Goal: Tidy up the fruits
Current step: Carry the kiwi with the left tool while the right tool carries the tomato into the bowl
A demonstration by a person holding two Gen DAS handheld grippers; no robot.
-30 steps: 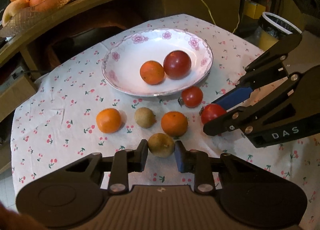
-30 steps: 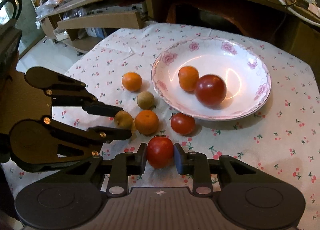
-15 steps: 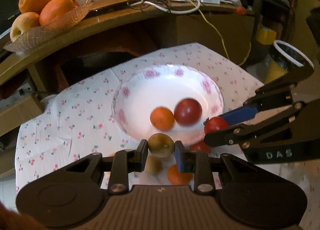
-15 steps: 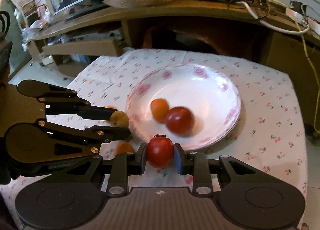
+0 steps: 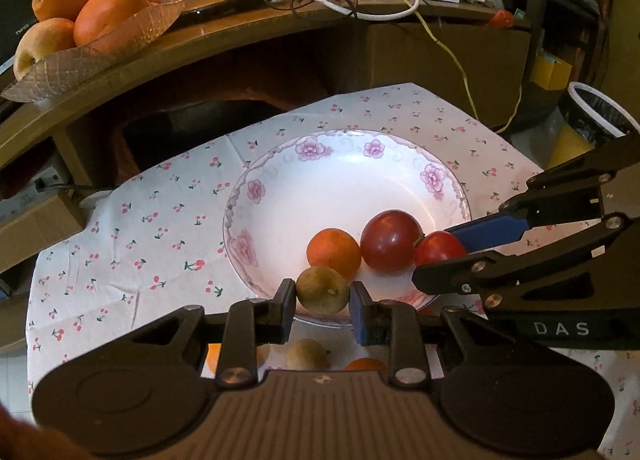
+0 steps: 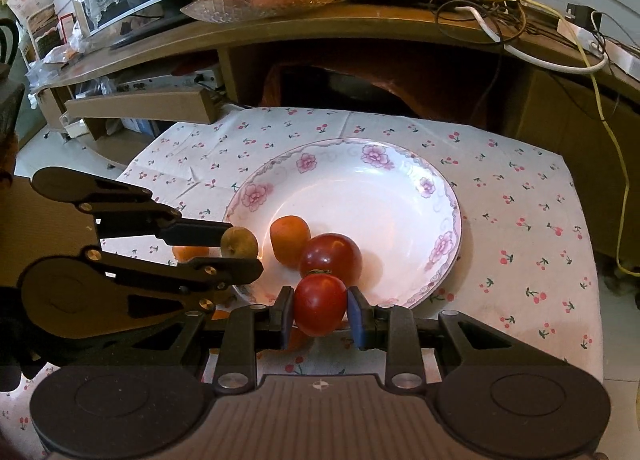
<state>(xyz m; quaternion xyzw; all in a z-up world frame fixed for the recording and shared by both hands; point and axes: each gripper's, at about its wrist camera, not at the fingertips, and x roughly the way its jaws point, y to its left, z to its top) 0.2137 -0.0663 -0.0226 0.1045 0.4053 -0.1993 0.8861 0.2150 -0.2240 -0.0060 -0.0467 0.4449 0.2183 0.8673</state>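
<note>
Your left hand-held gripper (image 5: 322, 299) clamps a greenish-brown fruit (image 5: 322, 289) above the near rim of the floral plate (image 5: 280, 180); your right hand-held gripper (image 6: 319, 306) grips a red tomato (image 6: 319, 304) over the same rim. In the plate, an orange fruit (image 5: 333, 253) touches a larger tomato (image 5: 390, 241). Other fruits (image 5: 308, 354) lie on the cherry-print cloth (image 5: 120, 228) over the tabletop, near the plate.
</note>
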